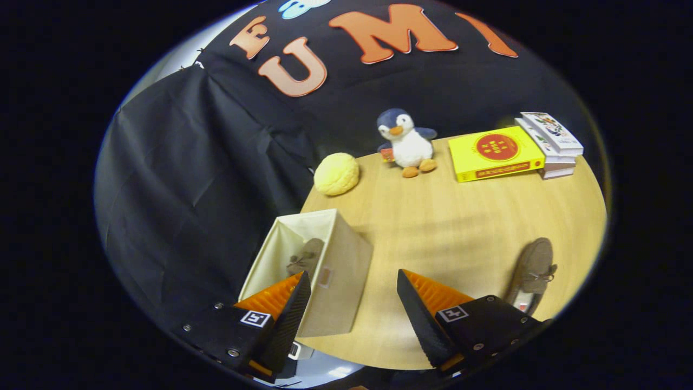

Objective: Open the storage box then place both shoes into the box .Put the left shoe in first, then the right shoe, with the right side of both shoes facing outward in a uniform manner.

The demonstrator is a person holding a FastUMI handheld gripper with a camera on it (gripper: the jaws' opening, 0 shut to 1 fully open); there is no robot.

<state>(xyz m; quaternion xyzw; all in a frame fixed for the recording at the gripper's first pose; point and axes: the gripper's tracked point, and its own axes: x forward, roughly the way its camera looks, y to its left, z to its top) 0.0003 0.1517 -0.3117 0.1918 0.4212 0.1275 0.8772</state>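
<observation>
Gripper [354, 292] hangs above the near edge of the table [465, 227], its two fingers spread wide with nothing between them. We count one storage box [338, 271], cream fabric, open at the top, standing at the table's near left corner; the left finger overlaps its near wall in our view, and we cannot tell whether they touch. We count two shoes. One shoe [307, 257], grey-brown with a lace, lies inside the box against its right wall. A second shoe [533, 271], same colour, lies on the bare wood just beyond the right finger, well apart from the box, sole down.

Farther back we note one round yellow cushion [336, 173], one plush penguin [406, 142] sitting upright, one yellow book [495, 153] lying flat, and a small stack of pale books [552, 142] beside it, touching or nearly so. We make out about three in that stack.
</observation>
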